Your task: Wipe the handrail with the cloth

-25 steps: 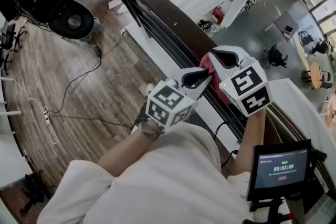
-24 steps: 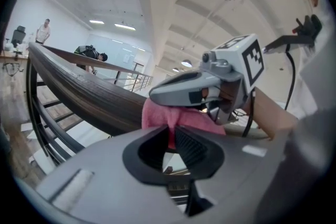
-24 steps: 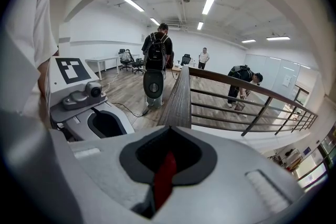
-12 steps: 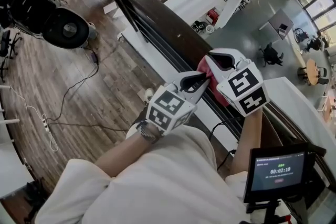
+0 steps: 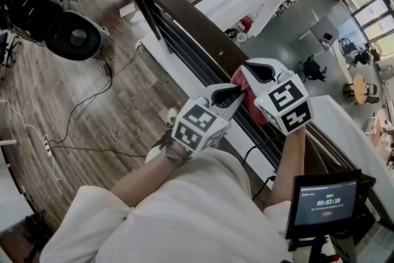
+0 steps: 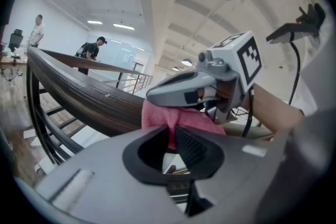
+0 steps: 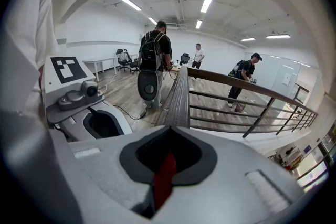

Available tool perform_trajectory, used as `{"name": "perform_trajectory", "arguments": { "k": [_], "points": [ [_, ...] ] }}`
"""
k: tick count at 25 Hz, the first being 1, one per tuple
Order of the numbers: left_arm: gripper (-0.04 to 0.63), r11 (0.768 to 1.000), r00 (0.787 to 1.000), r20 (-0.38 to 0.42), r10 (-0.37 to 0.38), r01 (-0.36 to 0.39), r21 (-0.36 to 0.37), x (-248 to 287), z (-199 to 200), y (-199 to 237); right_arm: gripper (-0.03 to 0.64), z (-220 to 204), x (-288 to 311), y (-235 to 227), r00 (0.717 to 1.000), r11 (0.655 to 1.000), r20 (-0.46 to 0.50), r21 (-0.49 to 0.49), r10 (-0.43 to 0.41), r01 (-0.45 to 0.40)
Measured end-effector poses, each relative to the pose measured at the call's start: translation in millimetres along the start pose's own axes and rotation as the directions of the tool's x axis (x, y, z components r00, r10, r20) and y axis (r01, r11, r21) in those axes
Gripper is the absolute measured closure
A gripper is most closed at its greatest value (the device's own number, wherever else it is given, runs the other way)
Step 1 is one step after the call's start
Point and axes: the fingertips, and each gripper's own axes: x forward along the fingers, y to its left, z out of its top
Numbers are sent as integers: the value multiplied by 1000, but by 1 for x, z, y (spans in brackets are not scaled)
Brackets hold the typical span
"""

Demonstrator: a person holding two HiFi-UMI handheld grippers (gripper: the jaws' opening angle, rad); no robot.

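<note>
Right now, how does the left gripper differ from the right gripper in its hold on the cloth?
The left gripper clamps the pink cloth with its jaws slightly apart; the right gripper is shut tight on a thin fold. The left gripper comes at the handrail from the wooden-floor side, while the right gripper lies on top of the cloth over the rail. Both grip the same cloth.

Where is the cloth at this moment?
The pink cloth sits on the dark handrail at the head view's centre, pinched by the left gripper and the right gripper.
</note>
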Motion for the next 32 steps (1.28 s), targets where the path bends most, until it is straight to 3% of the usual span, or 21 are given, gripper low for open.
{"name": "perform_trajectory", "arguments": {
  "k": [15, 21, 32],
  "points": [
    [548, 1000, 1000, 22, -13, 13, -8, -7, 17, 33, 612, 24, 26, -11, 1000, 1000, -4, 1, -11, 11],
    [548, 1000, 999, 33, -19, 19, -20, -10, 12, 71, 612, 30, 62, -16, 1000, 1000, -13, 4, -22, 22],
    [548, 999, 998, 60, -14, 16, -40, -17, 20, 82, 612, 42, 70, -17, 999, 1000, -15, 3, -31, 31]
  ]
}}
